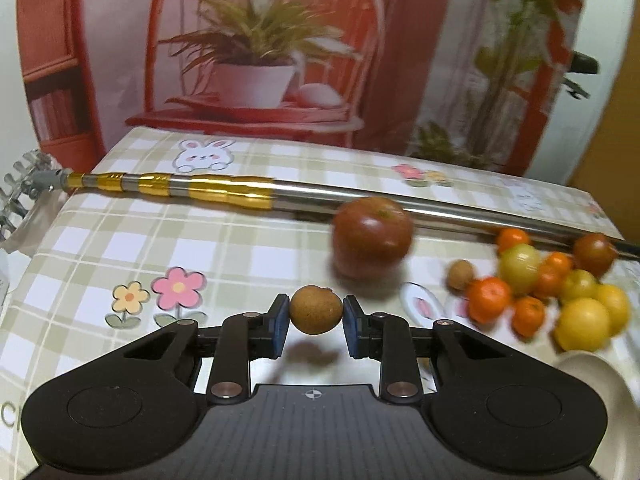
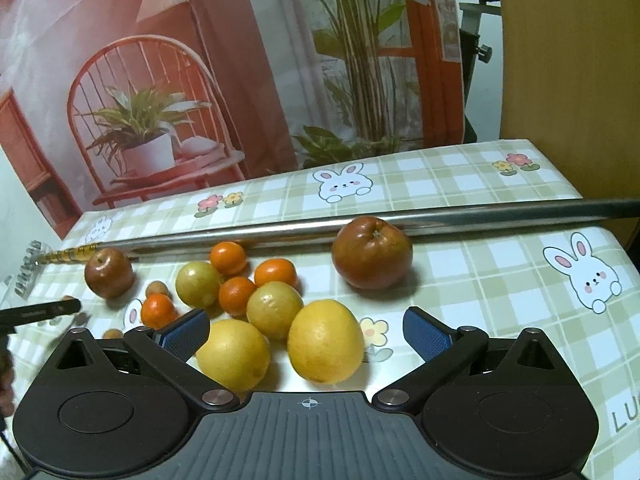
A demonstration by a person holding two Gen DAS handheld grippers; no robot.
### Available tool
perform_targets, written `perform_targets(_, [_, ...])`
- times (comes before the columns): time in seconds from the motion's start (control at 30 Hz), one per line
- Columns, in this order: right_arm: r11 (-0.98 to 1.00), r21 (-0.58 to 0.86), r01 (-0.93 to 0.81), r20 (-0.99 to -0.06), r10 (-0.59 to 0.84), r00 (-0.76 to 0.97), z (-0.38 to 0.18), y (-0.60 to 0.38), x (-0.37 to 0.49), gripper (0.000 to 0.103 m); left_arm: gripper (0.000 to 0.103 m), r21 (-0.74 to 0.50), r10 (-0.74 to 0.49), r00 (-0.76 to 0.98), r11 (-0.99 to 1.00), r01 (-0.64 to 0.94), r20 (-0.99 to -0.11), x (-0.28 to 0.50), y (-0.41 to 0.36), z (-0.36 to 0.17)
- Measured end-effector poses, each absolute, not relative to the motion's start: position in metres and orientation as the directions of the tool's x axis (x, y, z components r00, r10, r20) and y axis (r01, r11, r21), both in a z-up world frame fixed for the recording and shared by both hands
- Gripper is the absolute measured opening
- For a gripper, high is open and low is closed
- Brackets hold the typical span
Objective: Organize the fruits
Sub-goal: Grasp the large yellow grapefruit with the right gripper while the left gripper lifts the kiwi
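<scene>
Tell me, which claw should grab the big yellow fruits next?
Probably the right claw: it is open, with the two big yellow fruits right in front. The left claw is shut on a small brown fruit.

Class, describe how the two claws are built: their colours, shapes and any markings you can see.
Both the left claw and right claw are matte black: a ribbed grey-black centre plate with a small white crosshair mark, round side housings, linked arms with silver rivets, and blue textured pads. No cables or sleeves show.

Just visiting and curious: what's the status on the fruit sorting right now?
Left gripper shut on small brown fruit, lifted off the table. Right gripper open over two big yellow fruits. Long metal pole behind the fruit; nothing blocking.
</scene>
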State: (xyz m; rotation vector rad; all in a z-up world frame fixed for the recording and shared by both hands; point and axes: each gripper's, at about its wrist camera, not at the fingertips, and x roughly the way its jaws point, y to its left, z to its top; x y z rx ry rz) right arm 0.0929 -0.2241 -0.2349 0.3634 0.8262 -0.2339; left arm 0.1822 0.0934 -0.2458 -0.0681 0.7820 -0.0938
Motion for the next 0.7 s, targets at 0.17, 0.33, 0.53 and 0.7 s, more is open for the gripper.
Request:
perform_targets(0.17, [0.918,0.221,0.329,-0.753,-0.054,0.656,-0.245,-0.231,0.089,0.102,0.030,-0.129,-0.169,0.720,0.985,0.111,-0.673,0.158,0.077,-0.233])
perform_targets(0.33, [0.922,0.218,0.319,-0.746,-0.053,0.663,-0.254,-0.238,0.089,0.094,0.030,-0.143,-0.218,0.718,0.976,0.166,-0.661,0.141,0.058,-0.227])
perform_targets(0.53, [0.922,0.260,0.288,-0.754,0.007,0.657,-0.271,-0.241,0.096,0.079,0.030,-0.137,-0.256,0.698,0.965,0.222,-0.668,0.130,0.036,-0.228])
perform_targets(0.7, [0.911,0.283,0.300,-0.766,0.027,0.642,-0.284,-0.247,0.104,0.068,0.030,-0.145,-0.284,0.674,0.956,0.256,-0.682,0.124,0.025,-0.232])
